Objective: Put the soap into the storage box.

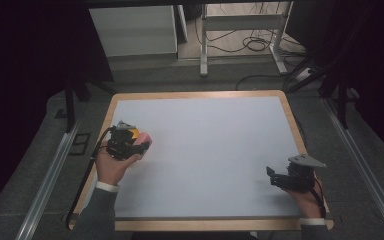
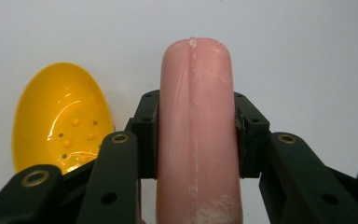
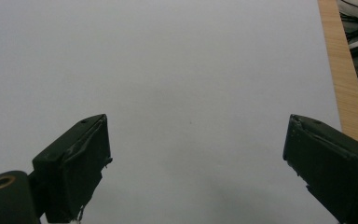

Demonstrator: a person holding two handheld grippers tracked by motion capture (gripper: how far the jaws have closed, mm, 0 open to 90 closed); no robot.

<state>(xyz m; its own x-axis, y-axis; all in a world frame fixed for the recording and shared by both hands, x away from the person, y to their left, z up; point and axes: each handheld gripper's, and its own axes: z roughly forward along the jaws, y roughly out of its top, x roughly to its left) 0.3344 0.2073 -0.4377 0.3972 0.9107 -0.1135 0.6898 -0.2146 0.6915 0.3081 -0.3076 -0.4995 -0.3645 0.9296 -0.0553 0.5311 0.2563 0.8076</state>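
Pale grey laminate edged in wood made up the worktop [image 1: 205, 150], and the left tool [image 2: 196, 140] was seen closed on a pink sausage-shaped piece [image 2: 196, 116], gripped across its middle with the rounded end standing past the jaws. A yellow spoon bowl [image 2: 58, 119] lay just beside the pink piece, on its left in the left gripper view. The right tool [image 3: 196, 158] was held wide open and empty, well apart from the pink piece. The grip would best be kept square and gentle, since the soft piece could slip or be dented.
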